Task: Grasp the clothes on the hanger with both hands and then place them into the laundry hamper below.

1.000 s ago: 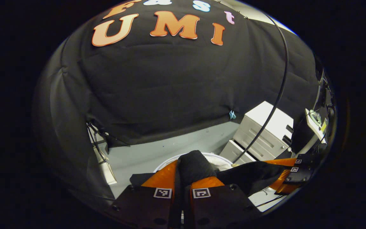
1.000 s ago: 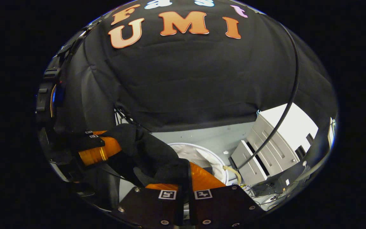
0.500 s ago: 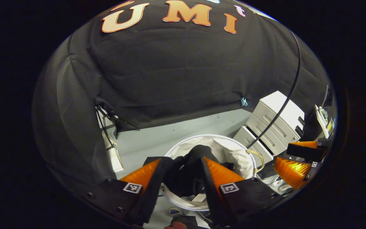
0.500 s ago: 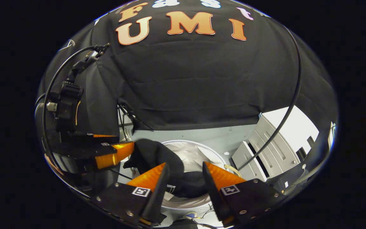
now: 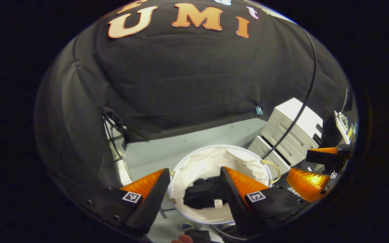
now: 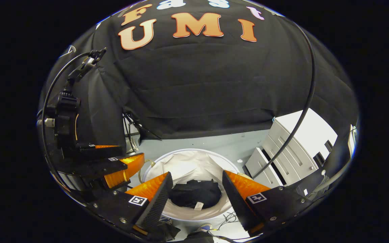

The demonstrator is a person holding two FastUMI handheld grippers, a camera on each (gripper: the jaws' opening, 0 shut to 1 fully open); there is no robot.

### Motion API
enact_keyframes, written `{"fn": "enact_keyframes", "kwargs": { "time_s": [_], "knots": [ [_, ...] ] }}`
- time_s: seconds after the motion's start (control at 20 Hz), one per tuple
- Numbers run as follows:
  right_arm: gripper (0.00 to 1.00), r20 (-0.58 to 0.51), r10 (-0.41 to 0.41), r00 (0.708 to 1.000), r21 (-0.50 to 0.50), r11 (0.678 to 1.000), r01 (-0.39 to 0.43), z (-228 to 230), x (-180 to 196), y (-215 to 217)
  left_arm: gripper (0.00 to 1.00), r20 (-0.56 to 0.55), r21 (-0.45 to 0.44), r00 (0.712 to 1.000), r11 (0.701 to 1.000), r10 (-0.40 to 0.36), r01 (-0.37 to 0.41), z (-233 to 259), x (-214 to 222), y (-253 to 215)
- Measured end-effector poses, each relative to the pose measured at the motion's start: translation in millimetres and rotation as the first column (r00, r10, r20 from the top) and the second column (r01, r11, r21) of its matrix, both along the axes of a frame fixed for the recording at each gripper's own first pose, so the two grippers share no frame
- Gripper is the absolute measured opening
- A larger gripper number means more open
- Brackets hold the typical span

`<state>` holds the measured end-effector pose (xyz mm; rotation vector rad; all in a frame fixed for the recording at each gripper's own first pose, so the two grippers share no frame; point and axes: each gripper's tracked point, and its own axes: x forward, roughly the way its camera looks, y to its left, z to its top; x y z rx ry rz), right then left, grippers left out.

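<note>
1. Left claw (image 5: 192, 179) released, fingers spread wide, nothing between them, poised above the hamper (image 5: 194, 158).
2. Black clothes (image 5: 203, 197) lie bunched at the bottom of the white hamper, small tag showing.
3. Right claw (image 6: 197, 182) released too, wide apart above the hamper.
4. Grey drawer cabinet (image 6: 290, 152) stands on the floor right of the hamper.
</note>
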<state>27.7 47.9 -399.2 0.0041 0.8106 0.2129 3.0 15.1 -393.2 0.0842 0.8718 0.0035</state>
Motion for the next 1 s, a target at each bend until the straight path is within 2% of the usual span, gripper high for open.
{"fn": "enact_keyframes", "kwargs": {
  "time_s": [0.3, 0.6, 0.8, 1.0],
  "knots": [
    [0.92, 0.083, -0.032, 0.996, 0.020, 0.999, 0.031, 41, 16, -1, 0.97, 0.085, -0.022, 0.996, 1.000, -0.004, 0.006, 40, 14, -9],
    [0.92, 0.254, -0.054, 0.966, 0.033, 0.998, 0.047, 129, 39, -4, 0.97, 0.260, -0.049, 0.965, 0.998, -0.019, 0.033, 132, 43, -23],
    [0.92, 0.378, -0.072, 0.923, 0.073, 0.996, 0.047, 199, 48, -1, 0.96, 0.392, -0.064, 0.920, 0.996, -0.025, 0.054, 206, 59, -36],
    [0.92, 0.498, -0.099, 0.862, 0.120, 0.992, 0.045, 268, 54, -2, 0.99, 0.521, -0.045, 0.852, 0.995, -0.053, 0.089, 273, 58, -52]
  ]
}}
